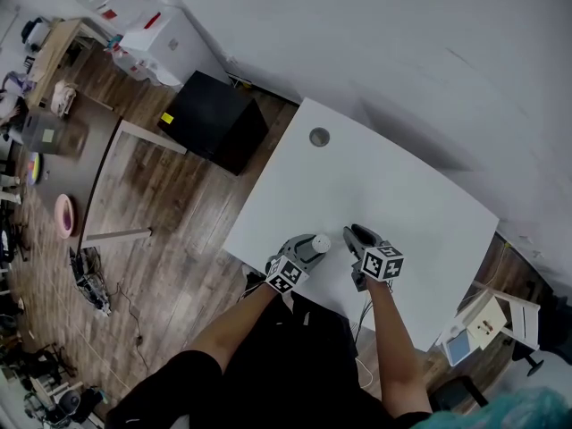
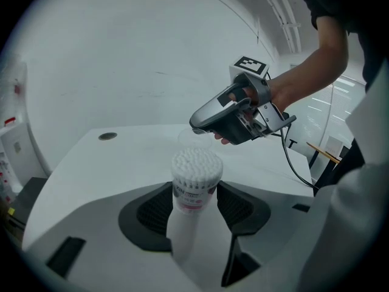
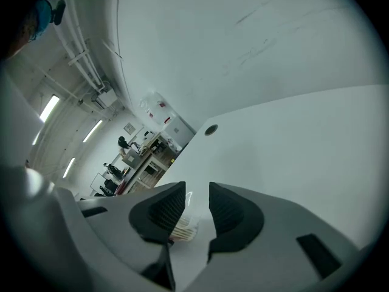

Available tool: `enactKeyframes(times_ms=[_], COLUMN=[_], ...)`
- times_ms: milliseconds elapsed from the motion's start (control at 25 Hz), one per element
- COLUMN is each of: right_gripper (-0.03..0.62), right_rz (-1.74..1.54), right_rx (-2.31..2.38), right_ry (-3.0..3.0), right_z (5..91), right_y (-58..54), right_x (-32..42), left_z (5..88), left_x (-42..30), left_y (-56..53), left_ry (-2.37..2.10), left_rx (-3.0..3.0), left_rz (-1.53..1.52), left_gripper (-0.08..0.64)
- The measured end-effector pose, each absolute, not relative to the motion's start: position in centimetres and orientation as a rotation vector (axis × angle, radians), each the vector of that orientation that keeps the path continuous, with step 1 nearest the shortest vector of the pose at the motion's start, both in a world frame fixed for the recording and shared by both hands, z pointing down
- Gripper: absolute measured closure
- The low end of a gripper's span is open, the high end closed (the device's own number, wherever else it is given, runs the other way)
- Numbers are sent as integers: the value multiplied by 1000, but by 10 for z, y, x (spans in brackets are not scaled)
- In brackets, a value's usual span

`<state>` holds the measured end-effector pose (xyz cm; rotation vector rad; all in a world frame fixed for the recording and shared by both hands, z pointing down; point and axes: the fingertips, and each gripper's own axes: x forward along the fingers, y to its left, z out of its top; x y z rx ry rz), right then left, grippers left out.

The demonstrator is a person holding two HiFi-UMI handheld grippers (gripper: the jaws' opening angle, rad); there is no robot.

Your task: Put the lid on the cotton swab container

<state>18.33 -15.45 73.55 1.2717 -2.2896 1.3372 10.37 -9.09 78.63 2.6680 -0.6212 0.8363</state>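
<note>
HOLD | your left gripper [image 1: 309, 247] is clamped on the clear, cylindrical plastic cotton swab container [image 2: 194, 178], upright at the near side of the white table [image 1: 384, 177] | your right gripper [image 2: 199, 125] pinches 1 transparent round lid [image 2: 196, 138], just above and beyond the mouth | NEXT: likely centre the lid, then lower it along the vertical axis

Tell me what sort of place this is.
Probably a lab or workshop room rather than a home: a bare white table with a cable grommet, a black cabinet on wood-look flooring beside it, cluttered work tables further off, and strip lights overhead.
</note>
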Motion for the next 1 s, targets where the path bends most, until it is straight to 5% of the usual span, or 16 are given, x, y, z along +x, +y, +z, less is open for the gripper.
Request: enactKeyframes(times_ms=[1000], right_gripper=[514], right_rz=[1337], right_rx=[1186], right_ry=[-2360], right_z=[717], right_y=[-140], right_x=[168], left_z=[791], left_x=[106], left_y=[-91], left_ry=[-610], left_rx=[2669], left_rz=[860], left_gripper=[324])
